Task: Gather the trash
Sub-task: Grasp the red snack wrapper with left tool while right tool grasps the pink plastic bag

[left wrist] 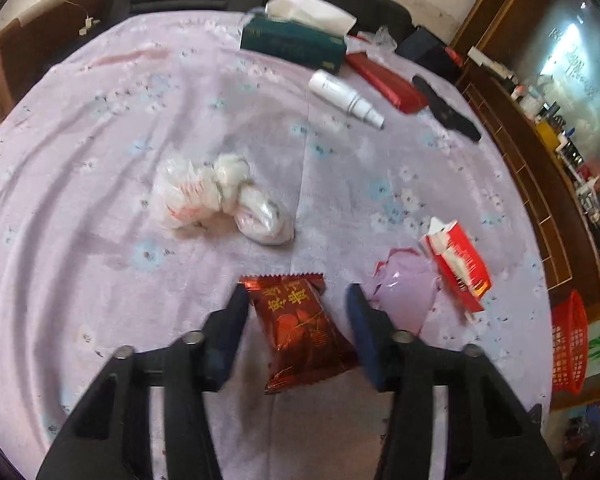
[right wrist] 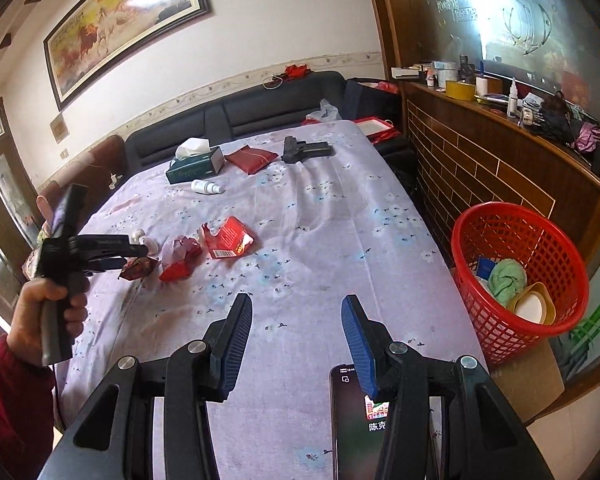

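A dark red snack wrapper lies on the lilac tablecloth, between the fingers of my left gripper, which is open around it. A knotted clear plastic bag lies beyond, a crumpled pink-red wrapper and a torn red carton to the right. In the right wrist view my left gripper is at the snack wrapper, beside the crumpled wrapper and carton. My right gripper is open and empty above the near table. A red mesh basket stands right of the table.
At the far end lie a green tissue box, a white bottle, a red packet and a black tool. A phone lies by my right gripper. The basket holds a green cloth. A dark sofa is behind.
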The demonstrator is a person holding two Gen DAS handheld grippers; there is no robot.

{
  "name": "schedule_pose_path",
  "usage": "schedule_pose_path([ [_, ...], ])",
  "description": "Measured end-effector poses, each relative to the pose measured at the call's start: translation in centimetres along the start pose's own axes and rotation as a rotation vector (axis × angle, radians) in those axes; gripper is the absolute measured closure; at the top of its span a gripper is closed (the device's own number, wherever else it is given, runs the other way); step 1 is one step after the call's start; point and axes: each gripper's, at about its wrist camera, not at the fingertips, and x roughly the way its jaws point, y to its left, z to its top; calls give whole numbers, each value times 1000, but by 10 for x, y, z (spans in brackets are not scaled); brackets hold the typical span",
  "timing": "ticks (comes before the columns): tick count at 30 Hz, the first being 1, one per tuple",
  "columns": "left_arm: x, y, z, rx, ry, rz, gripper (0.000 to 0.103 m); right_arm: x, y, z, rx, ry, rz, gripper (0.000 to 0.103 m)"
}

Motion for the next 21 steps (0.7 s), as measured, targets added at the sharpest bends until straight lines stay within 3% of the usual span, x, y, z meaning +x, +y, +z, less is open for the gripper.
schedule_pose_path([
  [6, 8, -2, -18, 56, 10, 21, 59, 7, 9, 5, -15, 11, 15, 53],
  [10, 4, -2, -23, 81, -34, 21, 59, 19, 25, 11, -34, 38, 54, 53],
  [13, -1, 1, -30, 86, -74, 7, 70, 30, 38, 15, -28, 72, 104, 53],
  [16, -8, 12, -33, 50, -126, -46, 70, 47, 51, 20, -17, 112, 145, 53],
  [21, -21, 24, -34, 14, -235, -28, 71, 81, 84, 33, -26, 163, 198, 53],
])
